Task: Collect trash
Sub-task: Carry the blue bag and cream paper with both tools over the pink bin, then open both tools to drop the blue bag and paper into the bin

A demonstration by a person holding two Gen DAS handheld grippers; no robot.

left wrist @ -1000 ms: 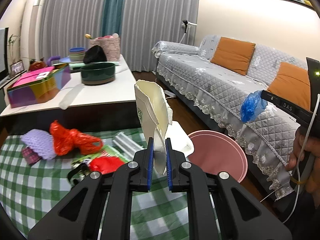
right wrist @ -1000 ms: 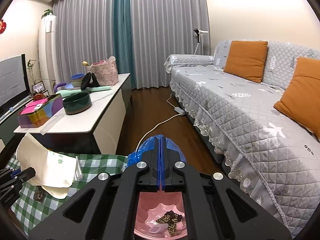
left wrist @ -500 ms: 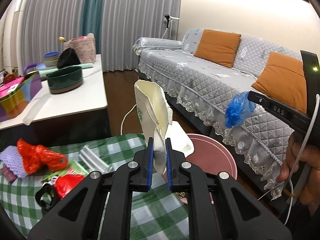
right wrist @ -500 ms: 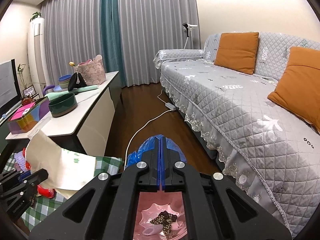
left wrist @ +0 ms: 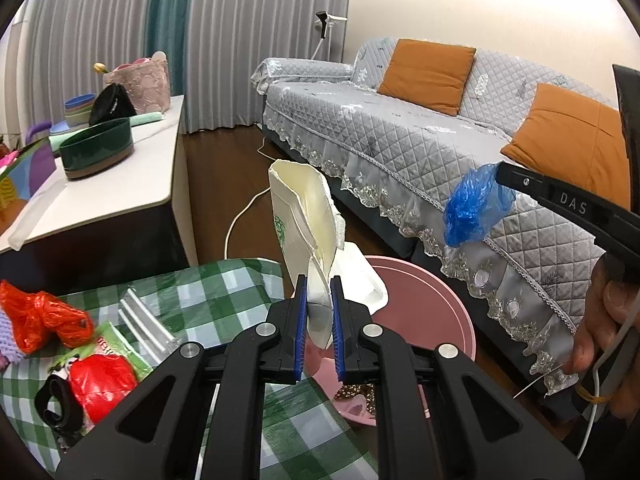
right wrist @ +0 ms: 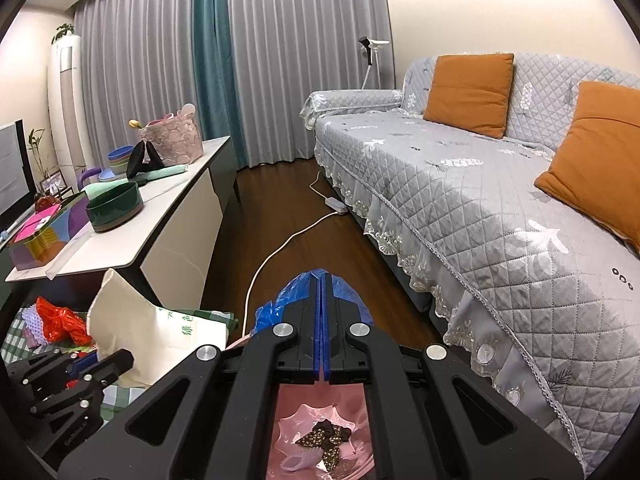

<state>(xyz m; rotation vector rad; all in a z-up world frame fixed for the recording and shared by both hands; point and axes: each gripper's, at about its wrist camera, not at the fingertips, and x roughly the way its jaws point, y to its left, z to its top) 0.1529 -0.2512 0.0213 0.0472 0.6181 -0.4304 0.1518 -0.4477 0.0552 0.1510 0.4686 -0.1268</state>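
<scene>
Flattened cream paper cup, upright at frame centre, pinched by left gripper (right gripper clamps crumpled blue plastic bag) above pink plastic bin.

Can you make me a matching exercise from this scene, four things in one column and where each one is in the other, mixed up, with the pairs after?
Things:
1. crushed paper cup
2. blue plastic bag
3. red plastic bag
4. dark green bowl

Places:
A. on the white table
B. clamped in the right gripper
C. lying on the checked cloth
D. clamped in the left gripper

Pairs: 1-D, 2-B, 3-C, 4-A
</scene>
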